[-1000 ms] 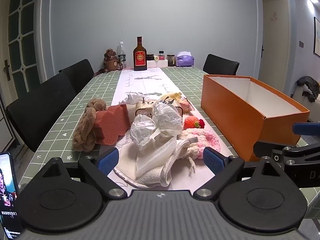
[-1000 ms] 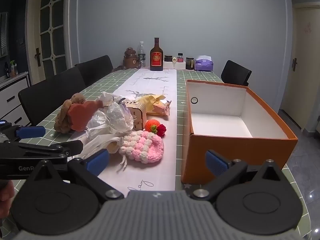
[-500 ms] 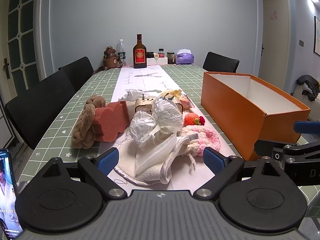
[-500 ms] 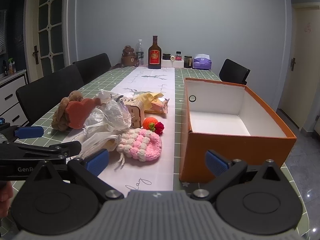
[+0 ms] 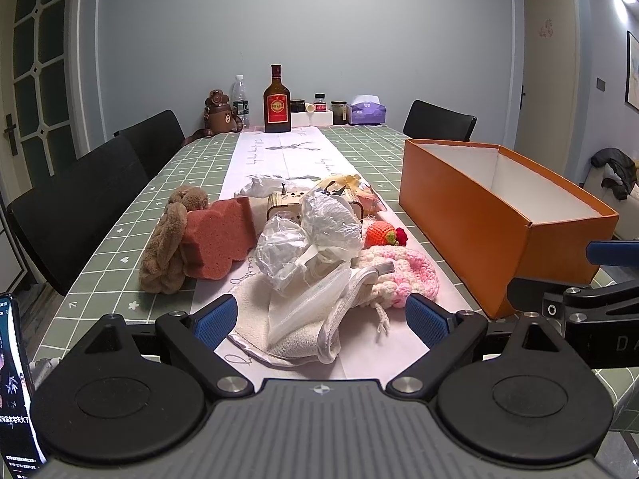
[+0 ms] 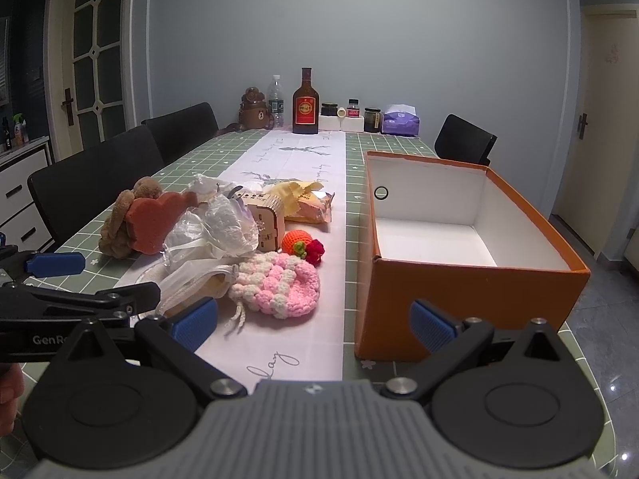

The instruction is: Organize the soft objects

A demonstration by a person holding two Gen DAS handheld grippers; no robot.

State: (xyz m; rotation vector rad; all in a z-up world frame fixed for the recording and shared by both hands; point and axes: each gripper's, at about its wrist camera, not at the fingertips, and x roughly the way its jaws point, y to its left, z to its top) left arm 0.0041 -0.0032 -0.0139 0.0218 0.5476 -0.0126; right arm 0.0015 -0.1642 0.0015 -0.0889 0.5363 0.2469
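Both tools have advanced slightly toward the pile. The left gripper [image 5: 321, 317] and right gripper [image 6: 313, 321] are spread wide, empty. The orange box [image 6: 459, 279], at 2 o'clock, holds nothing; sorting has not begun.

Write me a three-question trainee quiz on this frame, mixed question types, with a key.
1. True or false: the orange box already holds a soft item.
2. Which lies nearest the box's open side? A) brown plush B) red sponge C) pink-and-white crochet pouch
3. Fill in: the left gripper and right gripper are both ____.

Key: 1 false, its white interior is bare. 2 C. 3 open, holding nothing.
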